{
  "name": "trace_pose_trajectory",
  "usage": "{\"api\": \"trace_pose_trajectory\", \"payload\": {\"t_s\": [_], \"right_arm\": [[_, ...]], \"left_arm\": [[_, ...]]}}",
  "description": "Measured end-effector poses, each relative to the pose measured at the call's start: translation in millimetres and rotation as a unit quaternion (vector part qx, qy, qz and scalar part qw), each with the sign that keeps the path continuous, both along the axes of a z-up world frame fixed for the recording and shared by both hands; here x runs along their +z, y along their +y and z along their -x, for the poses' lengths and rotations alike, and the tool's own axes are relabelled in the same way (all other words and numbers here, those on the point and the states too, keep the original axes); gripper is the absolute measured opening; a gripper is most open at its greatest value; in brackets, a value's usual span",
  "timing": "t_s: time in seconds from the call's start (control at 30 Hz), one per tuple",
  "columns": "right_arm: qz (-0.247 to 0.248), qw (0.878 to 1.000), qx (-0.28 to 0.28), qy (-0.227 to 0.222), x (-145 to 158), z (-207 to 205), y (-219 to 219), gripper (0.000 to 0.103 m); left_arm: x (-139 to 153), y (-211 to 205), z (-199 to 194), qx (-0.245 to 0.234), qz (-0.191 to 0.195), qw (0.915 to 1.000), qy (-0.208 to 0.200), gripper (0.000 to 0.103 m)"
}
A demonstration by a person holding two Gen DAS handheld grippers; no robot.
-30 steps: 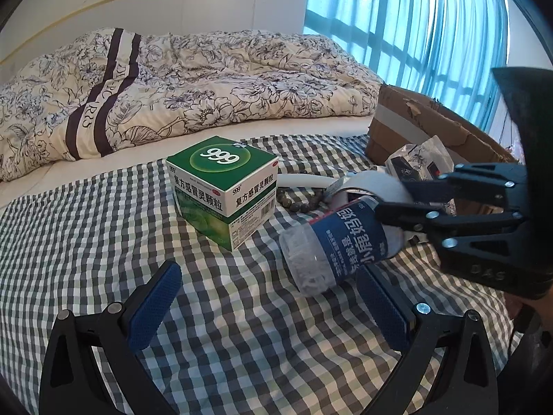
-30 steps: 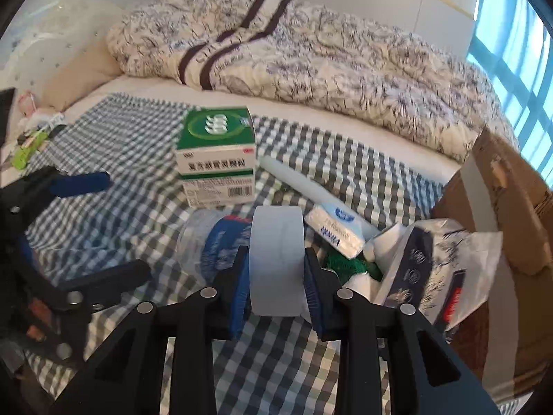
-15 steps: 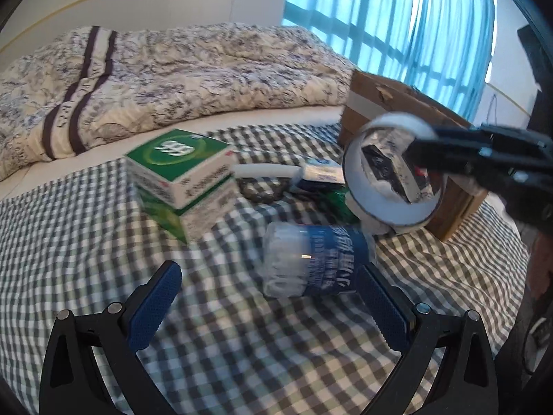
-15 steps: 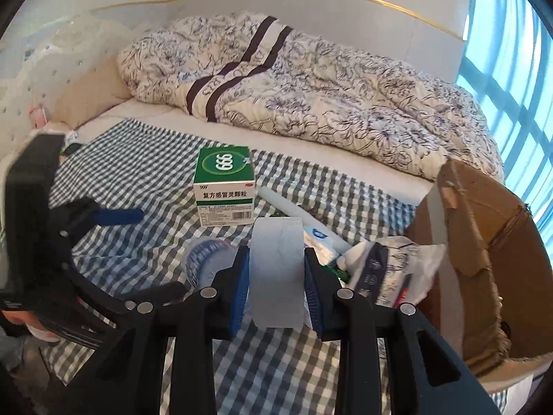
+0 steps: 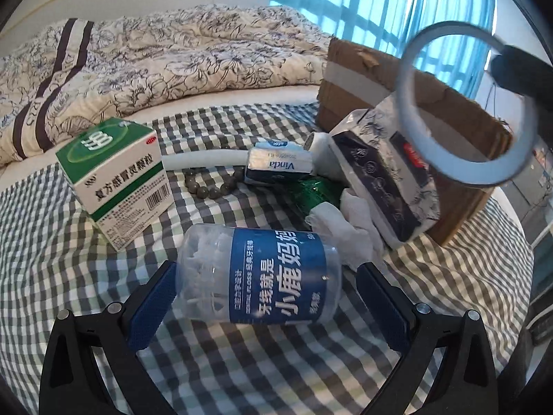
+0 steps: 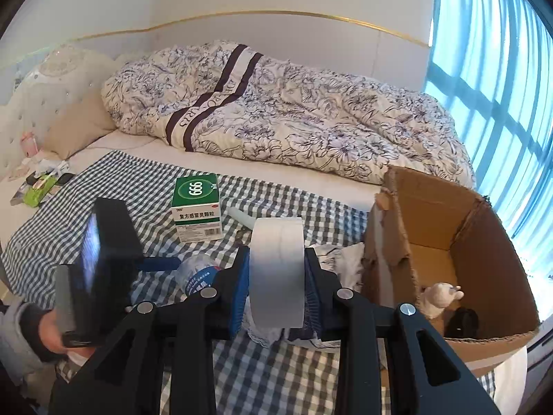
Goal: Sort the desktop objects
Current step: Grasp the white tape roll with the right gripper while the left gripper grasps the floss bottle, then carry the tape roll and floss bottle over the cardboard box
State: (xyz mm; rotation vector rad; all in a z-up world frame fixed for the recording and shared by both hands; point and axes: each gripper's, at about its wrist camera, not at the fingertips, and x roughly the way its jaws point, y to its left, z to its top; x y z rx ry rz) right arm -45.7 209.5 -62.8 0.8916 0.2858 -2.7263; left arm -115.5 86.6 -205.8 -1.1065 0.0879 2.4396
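Note:
My right gripper [image 6: 276, 276] is shut on a white tape roll [image 6: 276, 269] and holds it high above the checked cloth, left of the open cardboard box [image 6: 449, 228]. The roll also shows in the left wrist view [image 5: 466, 110], raised at upper right. My left gripper [image 5: 266, 290] is open, its blue pads on either side of a clear floss jar with a blue label [image 5: 262, 276] lying on its side. A green and white medicine box [image 5: 114, 176] stands behind it. A Vinda tissue pack [image 5: 280, 169], a bead bracelet [image 5: 211, 186] and a dark floral packet [image 5: 383, 180] lie by the cardboard box.
The checked cloth [image 5: 242, 373] covers the bed's near part. A floral duvet [image 6: 276, 117] lies behind. The cardboard box holds a small plush toy [image 6: 439, 297] and a dark object [image 6: 463, 321]. Clutter lies at the far left by the headboard [image 6: 38, 186].
My right gripper has lifted the tape roll higher and toward the box. My left gripper has moved forward so its pads now flank the floss jar.

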Motion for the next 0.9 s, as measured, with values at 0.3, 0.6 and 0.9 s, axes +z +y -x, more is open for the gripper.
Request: {"api": "trace_pose_trajectory", "payload": {"t_s": [0.3,0.6,0.9], "right_arm": [[0.008,1.000,-0.011,0.010,6.2,-9.1,16.5,0.029],[0.014,1.000,-0.019,0.006,4.3,-9.1,23.1,0.029],[0.018,0.999,-0.025,0.013,11.8,-12.2,26.4,0.029]], "left_arm": [[-12.7,5.1,5.4,0.018,0.028,0.9994,-0.004,0.090],[4.6,3.9,-6.2,0.030,0.032,0.9985,0.033,0.090],[56.6,-1.2,-20.9,0.040,0.013,0.9956,0.084,0.090]]}}
